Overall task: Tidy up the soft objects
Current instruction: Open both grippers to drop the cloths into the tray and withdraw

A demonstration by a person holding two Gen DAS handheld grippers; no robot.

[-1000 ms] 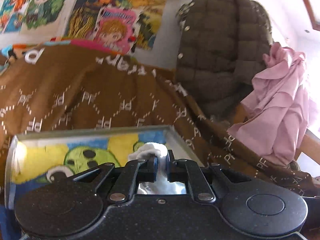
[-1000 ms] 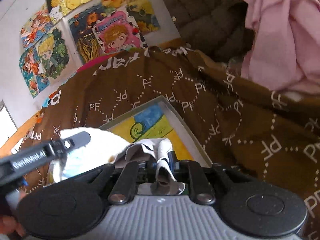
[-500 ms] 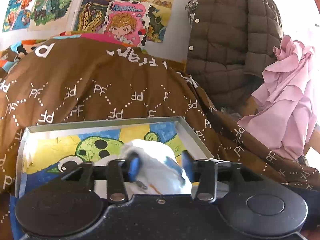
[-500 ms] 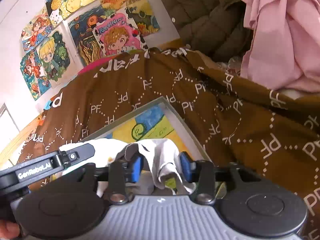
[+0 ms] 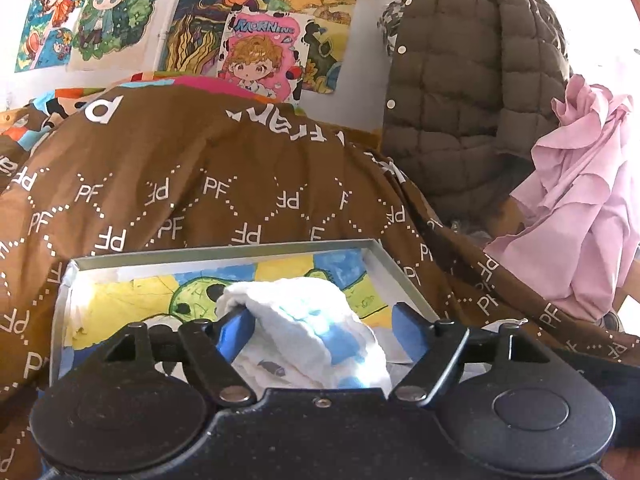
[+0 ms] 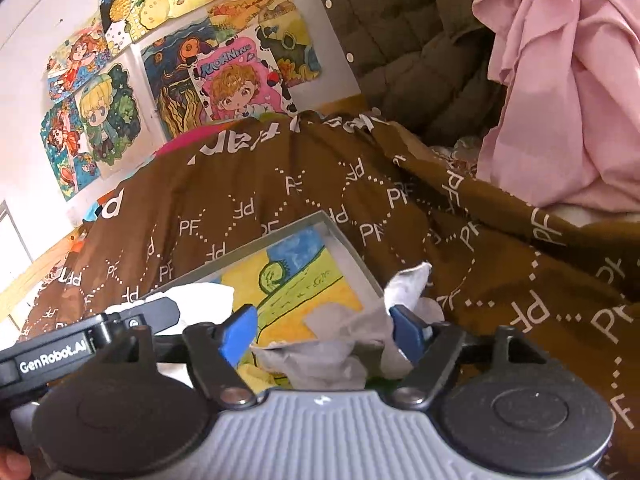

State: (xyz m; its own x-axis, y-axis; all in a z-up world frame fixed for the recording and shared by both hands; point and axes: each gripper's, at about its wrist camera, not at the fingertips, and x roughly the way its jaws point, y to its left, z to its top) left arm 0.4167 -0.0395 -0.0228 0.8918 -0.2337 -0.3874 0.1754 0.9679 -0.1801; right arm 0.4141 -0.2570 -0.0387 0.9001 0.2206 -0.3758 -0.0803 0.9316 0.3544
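Left gripper (image 5: 320, 324) gapes around a white cloth (image 5: 304, 324) in the tray (image 5: 224, 252). Only the right view shows the right gripper (image 6: 324, 330) spread, a grey cloth (image 6: 344, 344) crossing the tray's 3 o'clock rim.

White cloth (image 5: 308, 320) fills the tray (image 5: 224, 252) front; brown quilt (image 5: 200, 184) rises behind.

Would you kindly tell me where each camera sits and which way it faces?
Left wrist: on the left gripper, facing the tray and white cloth; open fingers show.
Right wrist: on the right gripper, over the grey cloth; open fingers, left gripper show.
Shared: tray, brown blanket, posters.
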